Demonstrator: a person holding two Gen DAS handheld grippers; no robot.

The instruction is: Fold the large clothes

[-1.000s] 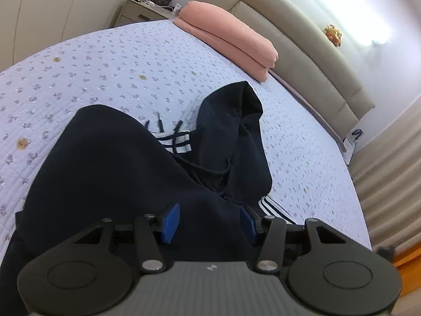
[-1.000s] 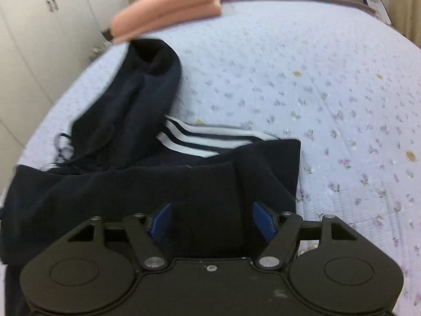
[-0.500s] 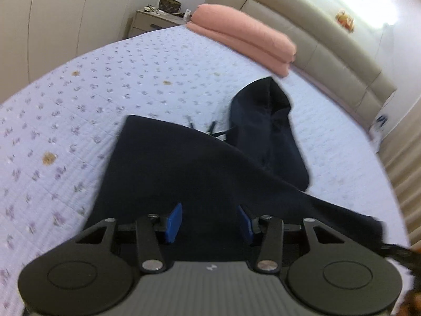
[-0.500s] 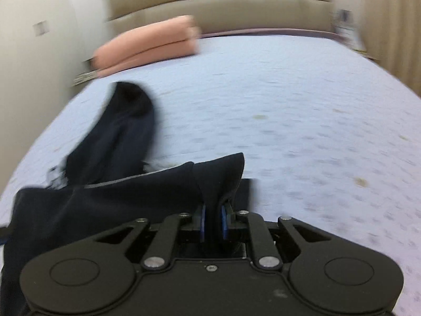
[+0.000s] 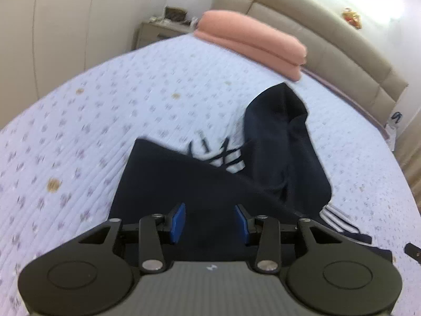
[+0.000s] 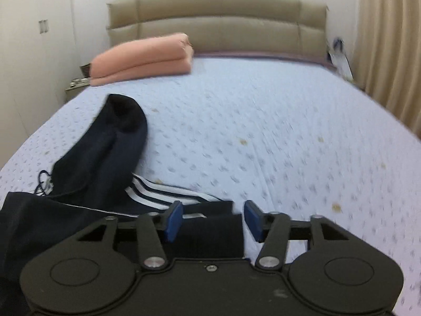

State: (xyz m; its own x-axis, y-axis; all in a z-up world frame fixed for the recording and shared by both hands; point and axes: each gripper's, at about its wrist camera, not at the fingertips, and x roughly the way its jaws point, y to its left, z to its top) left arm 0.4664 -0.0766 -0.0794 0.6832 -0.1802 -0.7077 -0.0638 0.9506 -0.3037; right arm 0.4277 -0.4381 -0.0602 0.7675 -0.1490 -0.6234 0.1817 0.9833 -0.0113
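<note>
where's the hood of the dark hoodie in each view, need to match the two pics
Left wrist view: the hood lies right of centre, stretching up toward the pink blanket.
Right wrist view: the hood lies at left of centre, its rounded end pointing up at the same blanket.
Shared landmark: the folded pink blanket against the beige headboard; the white stripes beside the hood also show in both.

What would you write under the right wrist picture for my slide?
The right claw hangs open over a dark hoodie on the flowery bedspread, near a folded pink blanket.
</note>
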